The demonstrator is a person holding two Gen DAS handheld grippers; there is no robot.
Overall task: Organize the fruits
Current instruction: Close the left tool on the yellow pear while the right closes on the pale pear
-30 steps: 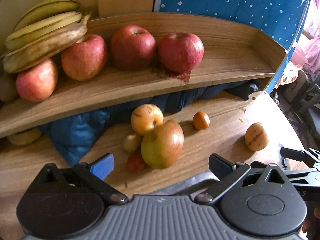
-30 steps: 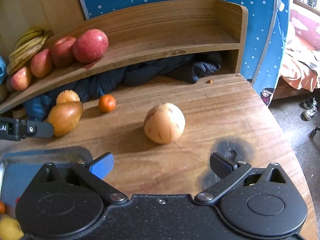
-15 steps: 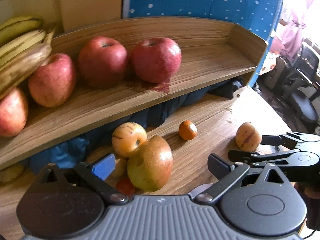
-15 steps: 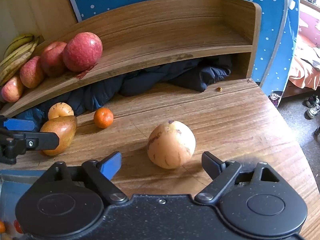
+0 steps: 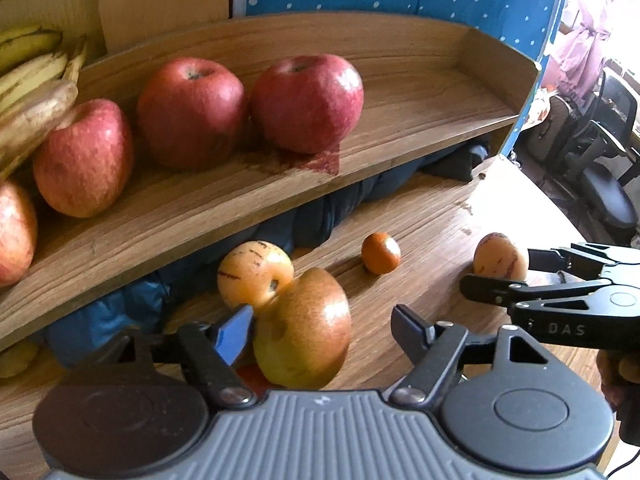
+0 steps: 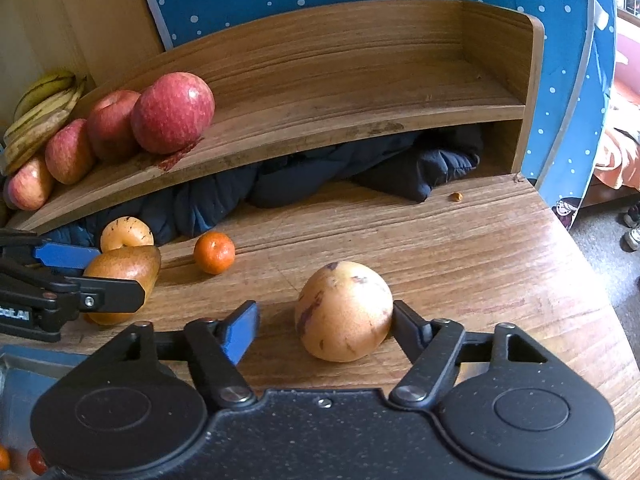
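My left gripper [image 5: 322, 326] is open around a yellow-brown pear [image 5: 304, 330] lying on the wooden table [image 5: 440, 224]; its blue left finger touches or nearly touches the pear. My right gripper [image 6: 324, 324] is open around a pale yellow striped melon-like fruit [image 6: 344, 312], its right finger at the fruit's side. That fruit also shows in the left wrist view [image 5: 500, 256]. A second pale fruit [image 5: 254, 274] and a small orange [image 5: 380, 253] lie on the table. Red apples [image 5: 308, 102] and bananas [image 5: 32, 76] sit on the wooden shelf [image 5: 420, 92].
Dark blue cloth [image 6: 360, 168] is stuffed under the shelf. A metal tray [image 6: 24, 376] with small fruits lies at the lower left of the right wrist view. The table's right edge [image 6: 592, 260] drops to the floor. Office chairs [image 5: 600, 184] stand beyond.
Both grippers moved forward. The pear now sits between my left fingers and the striped fruit between my right fingers. Both stay open.
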